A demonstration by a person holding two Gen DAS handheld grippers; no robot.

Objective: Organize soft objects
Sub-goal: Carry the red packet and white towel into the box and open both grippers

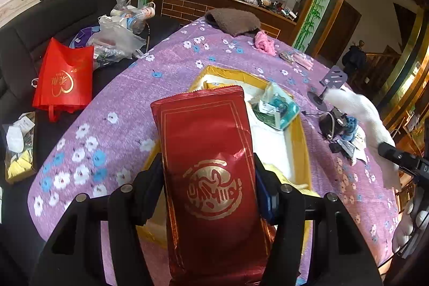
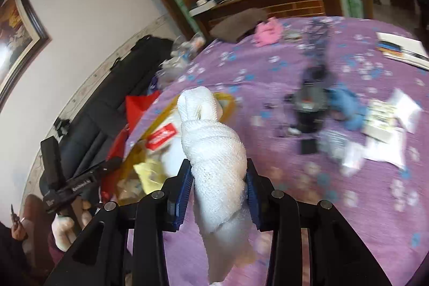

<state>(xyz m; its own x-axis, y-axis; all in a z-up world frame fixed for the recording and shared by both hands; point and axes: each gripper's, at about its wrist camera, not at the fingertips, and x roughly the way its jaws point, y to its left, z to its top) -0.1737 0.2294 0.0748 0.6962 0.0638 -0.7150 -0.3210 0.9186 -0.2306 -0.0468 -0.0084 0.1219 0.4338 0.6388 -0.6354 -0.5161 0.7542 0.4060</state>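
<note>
There were two grippers, and each one pinched one soft thing. The left gripper (image 1: 209, 178) squeezed one red pouch (image 1: 209, 165) with gold print. The pouch was long, and its long way ran straight out from the gripper, with its top end pointing at the far edge of the counter (image 1: 128, 87). It hung above the near end of one yellow tray (image 1: 297, 136). The right gripper (image 2: 218, 186) squeezed one white cloth (image 2: 211, 152), rolled and twisted like a rope. The cloth's long way also ran out along the fingers, and its knobby end pointed toward the tray. Its loose tail drooped down near the camera.

The counter wore one purple cover with white and blue flowers. Inside the tray lay one teal packet (image 1: 276, 109), and some yellow and white bits that were hard to count. At the far edge sat one brown towel (image 1: 233, 20) and, just beside it, one pink cloth (image 1: 264, 43). One blue cloth (image 2: 346, 106) lay near the right edge. One red bag (image 1: 64, 77) stood off the left edge.
</note>
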